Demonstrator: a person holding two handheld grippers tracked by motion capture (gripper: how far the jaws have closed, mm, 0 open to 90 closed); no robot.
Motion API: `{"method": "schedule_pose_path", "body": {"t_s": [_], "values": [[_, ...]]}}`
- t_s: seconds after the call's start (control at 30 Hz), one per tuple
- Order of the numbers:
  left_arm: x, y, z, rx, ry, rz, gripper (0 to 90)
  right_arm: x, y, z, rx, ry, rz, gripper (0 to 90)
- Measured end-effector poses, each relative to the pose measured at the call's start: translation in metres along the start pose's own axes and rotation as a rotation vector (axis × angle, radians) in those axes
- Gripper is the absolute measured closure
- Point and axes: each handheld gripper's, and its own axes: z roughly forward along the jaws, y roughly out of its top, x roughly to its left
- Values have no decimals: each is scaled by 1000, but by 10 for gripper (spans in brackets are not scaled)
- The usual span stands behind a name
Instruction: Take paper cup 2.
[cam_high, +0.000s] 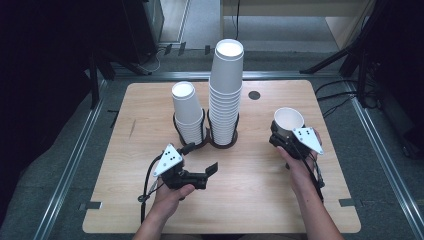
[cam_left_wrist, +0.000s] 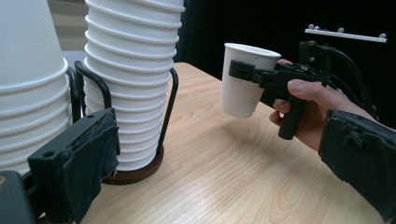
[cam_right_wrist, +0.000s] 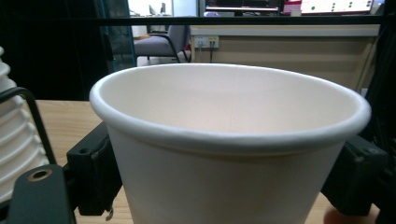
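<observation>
Your left hand (cam_high: 170, 192) is at the near side of the light wooden table (cam_high: 250, 200). It holds your left black two-jaw gripper (cam_high: 200, 160), which points right and a little far. Its jaws are wide apart and hold nothing. One jaw is close by the dark round base of the cup holder. In the left gripper view you see one of its jaws with a black cloth pad (cam_left_wrist: 93, 158) low on the left.

Your right hand (cam_high: 300, 167) is on the right side of the table, a bit farther away. It holds your right black two-jaw gripper (cam_high: 282, 137). This one is squeezed onto a single white paper cup (cam_high: 288, 120), one jaw on each side of it. The cup stands upright with its open mouth up. In the left gripper view the cup (cam_left_wrist: 243, 79) hangs a little above the table and does not touch it. In the right gripper view the cup (cam_right_wrist: 229, 154) is very close, with a black pad on its left and its right.

Farther back, near the middle of the table, two stacks of white paper cups stand upside down in a black wire holder (cam_high: 206, 136). The short stack (cam_high: 187, 112) is on the left. The tall stack (cam_high: 225, 92) is just beside it on the right. A small dark round spot (cam_high: 254, 95) sits on the far part of the table.
</observation>
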Motion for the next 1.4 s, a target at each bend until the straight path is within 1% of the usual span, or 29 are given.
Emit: {"method": "schedule_pose_path", "body": {"t_s": [0.1,0.17,0.27,0.3,0.37,0.43,0.53,0.57,0.7,0.87,0.9,1.0,1.07,1.17,1.27,1.33,1.4], "values": [[-1,0,0,-1,0,5,0,-2,-1,2,-8,-9,9,139],[-1,0,0,-2,0,2,0,-3,-1,3,-13,-20,4,138],[-1,0,0,1,1,0,0,-5,-4,3,-59,-33,-26,139],[-1,0,0,1,1,0,0,-5,-4,4,-64,-35,-29,139],[-1,-1,1,1,2,-1,0,-7,-5,6,-54,-43,-25,138],[-1,-1,1,1,3,0,0,-10,-7,8,-39,-52,-4,137],[-1,-1,1,1,6,0,0,-13,-12,9,-24,-65,13,136],[0,-1,1,3,5,0,0,-14,-13,9,-23,-70,12,135],[1,-3,3,10,7,-2,0,-15,-20,10,2,-87,-21,133],[0,-5,5,20,9,2,0,-17,-26,9,29,-95,-23,132],[0,-5,6,18,11,-3,0,-18,-27,9,34,-100,-25,131],[0,-6,6,19,14,-8,0,-19,-30,9,41,-96,-26,130],[-1,-6,6,21,13,-6,0,-18,-31,9,57,-92,-25,128],[-1,-6,6,24,11,-5,0,-19,-32,9,62,-91,-35,125],[-1,-6,6,26,12,-3,0,-21,-32,8,67,-80,-19,115],[-1,-6,6,25,11,-3,0,-22,-33,7,69,-72,-23,77],[-1,-6,6,26,10,-4,0,-22,-33,6,78,-49,-28,15]]}}
